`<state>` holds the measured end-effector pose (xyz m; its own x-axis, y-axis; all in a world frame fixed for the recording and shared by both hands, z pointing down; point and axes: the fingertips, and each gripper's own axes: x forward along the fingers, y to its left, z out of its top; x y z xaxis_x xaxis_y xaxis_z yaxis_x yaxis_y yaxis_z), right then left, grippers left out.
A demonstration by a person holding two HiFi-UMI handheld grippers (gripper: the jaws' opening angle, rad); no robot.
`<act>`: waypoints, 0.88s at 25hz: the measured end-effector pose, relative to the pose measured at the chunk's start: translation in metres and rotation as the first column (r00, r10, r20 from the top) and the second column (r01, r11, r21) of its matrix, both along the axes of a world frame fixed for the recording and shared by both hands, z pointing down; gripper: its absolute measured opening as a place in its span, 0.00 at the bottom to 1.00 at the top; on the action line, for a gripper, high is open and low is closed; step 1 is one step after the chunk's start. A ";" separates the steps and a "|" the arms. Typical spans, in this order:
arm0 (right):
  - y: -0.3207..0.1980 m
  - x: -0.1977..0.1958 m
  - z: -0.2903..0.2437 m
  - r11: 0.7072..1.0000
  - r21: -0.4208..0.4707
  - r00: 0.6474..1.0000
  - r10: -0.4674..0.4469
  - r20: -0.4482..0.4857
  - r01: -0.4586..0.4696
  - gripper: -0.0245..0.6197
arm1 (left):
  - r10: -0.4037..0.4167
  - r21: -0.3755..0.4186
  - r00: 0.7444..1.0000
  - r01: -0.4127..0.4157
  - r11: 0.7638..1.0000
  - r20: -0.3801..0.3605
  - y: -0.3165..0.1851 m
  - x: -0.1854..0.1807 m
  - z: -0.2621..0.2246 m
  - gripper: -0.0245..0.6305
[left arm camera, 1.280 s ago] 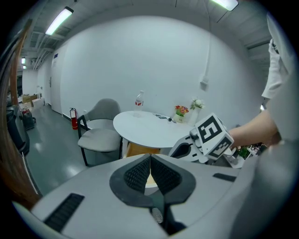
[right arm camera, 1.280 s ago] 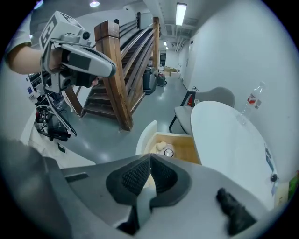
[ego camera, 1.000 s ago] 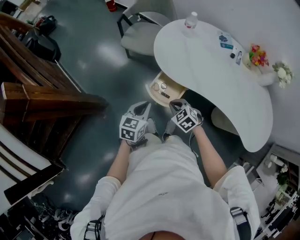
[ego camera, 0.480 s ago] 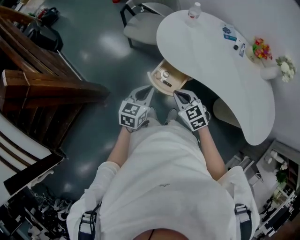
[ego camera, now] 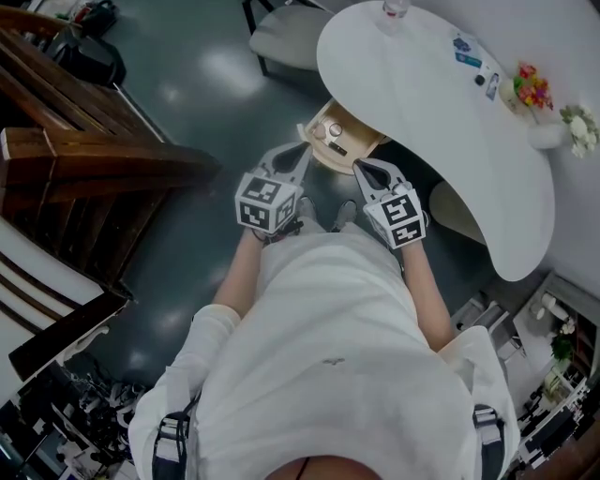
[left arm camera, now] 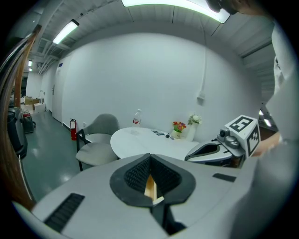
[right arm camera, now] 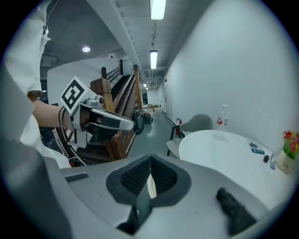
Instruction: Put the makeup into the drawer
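Note:
A light wooden drawer (ego camera: 323, 157) stands pulled out from under the white oval table (ego camera: 441, 122). Small makeup items (ego camera: 335, 139) lie inside it, a round one and a dark stick. More small items (ego camera: 466, 52) rest on the tabletop at the far side. My left gripper (ego camera: 298, 150) and right gripper (ego camera: 360, 167) are held side by side just in front of the drawer, pointing at it. Both are shut with nothing between the pads. In the left gripper view its jaws (left arm camera: 150, 158) meet over a sliver of the drawer's wood. The right gripper (right arm camera: 150, 159) looks the same.
A grey chair (ego camera: 286, 33) stands beyond the drawer, left of the table. A water bottle (ego camera: 394, 7) and two small flower pots (ego camera: 530, 89) are on the tabletop. A dark wooden staircase (ego camera: 84, 169) fills the left side. Dark floor lies between it and the drawer.
Both grippers have risen and moved closer to the open drawer, with the right one turning slightly. They stay shut. The drawer and its contents have not moved.

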<state>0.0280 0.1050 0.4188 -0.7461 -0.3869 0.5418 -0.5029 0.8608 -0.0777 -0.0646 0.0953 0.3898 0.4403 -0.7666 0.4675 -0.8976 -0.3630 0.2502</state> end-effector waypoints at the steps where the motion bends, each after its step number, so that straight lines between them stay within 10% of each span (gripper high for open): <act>1: -0.003 0.000 -0.001 1.000 0.007 1.000 0.005 0.007 -0.005 0.06 | 0.001 0.003 1.000 -0.001 1.000 0.003 -0.001 0.000 0.000 0.05; 22: 0.005 -0.027 -0.023 1.000 0.022 0.998 -0.019 0.054 0.018 0.06 | -0.018 0.013 1.000 0.018 1.000 0.006 0.020 -0.007 -0.019 0.05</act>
